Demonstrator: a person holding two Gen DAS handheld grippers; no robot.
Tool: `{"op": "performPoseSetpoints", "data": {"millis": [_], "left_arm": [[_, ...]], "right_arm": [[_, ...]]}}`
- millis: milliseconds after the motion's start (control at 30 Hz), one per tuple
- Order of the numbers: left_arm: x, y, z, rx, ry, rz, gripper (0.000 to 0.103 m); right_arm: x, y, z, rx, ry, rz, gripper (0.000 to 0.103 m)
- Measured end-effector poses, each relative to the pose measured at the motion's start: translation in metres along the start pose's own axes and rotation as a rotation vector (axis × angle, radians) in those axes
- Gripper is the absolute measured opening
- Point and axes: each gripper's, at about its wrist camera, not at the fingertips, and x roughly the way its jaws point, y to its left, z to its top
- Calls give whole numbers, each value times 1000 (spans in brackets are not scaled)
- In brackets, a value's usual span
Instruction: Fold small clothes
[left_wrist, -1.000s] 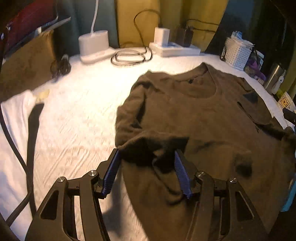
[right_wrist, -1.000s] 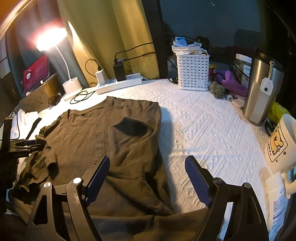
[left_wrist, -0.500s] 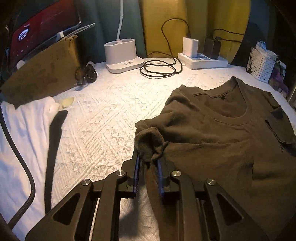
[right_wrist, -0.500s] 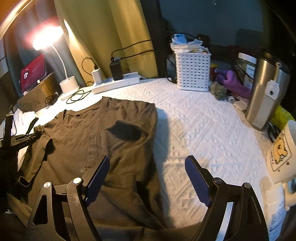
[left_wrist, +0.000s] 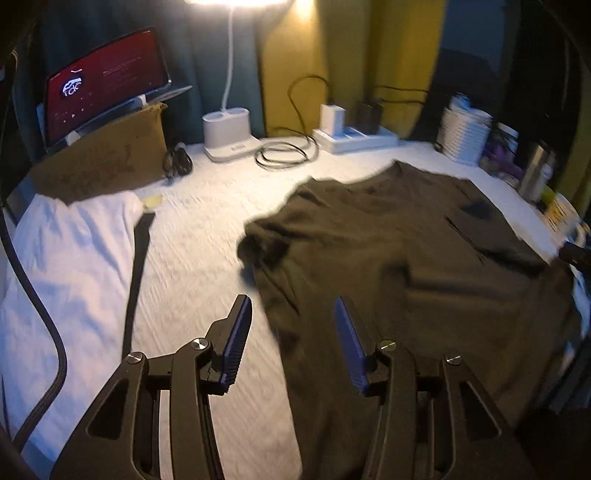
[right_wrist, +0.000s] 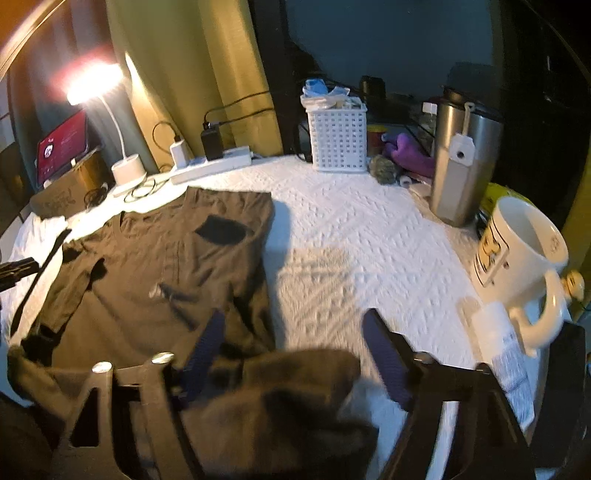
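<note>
A dark olive T-shirt (left_wrist: 406, 266) lies spread on the white textured cloth (left_wrist: 199, 236), collar toward the lamp, its left sleeve folded in over the body. It also shows in the right wrist view (right_wrist: 166, 266). My left gripper (left_wrist: 291, 332) is open and empty, hovering above the shirt's left edge. My right gripper (right_wrist: 295, 350) is open above the shirt's lower right part; a bunched fold of the hem (right_wrist: 280, 398) lies between and under its jaws, not clamped.
A white garment (left_wrist: 62, 266) and a black cable (left_wrist: 40, 332) lie at the left. A lamp base (left_wrist: 229, 134), power strip (left_wrist: 354, 136), coiled cord (left_wrist: 284, 155), white basket (right_wrist: 338, 136), steel tumbler (right_wrist: 461, 158) and mug (right_wrist: 517, 251) ring the cloth.
My left gripper let go of the sleeve it was clamping, opened and pulled back. My right gripper moved down and forward over the shirt's hem.
</note>
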Motion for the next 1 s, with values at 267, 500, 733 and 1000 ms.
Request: {"op": "performPoseSetpoints", "data": {"millis": [267, 500, 733, 1000], "left_arm": [[-11, -14, -47, 63, 116, -94, 47], [-24, -20, -73, 89, 168, -158, 55], [-26, -30, -94, 91, 207, -189, 55], [-35, -41, -100, 168, 183, -174, 50]], "right_arm": [[9, -12, -23, 51, 49, -62, 57], [10, -1, -23, 20, 37, 8, 20], [-23, 13, -25, -49, -19, -19, 11], [-40, -5, -61, 11, 14, -47, 11]]}}
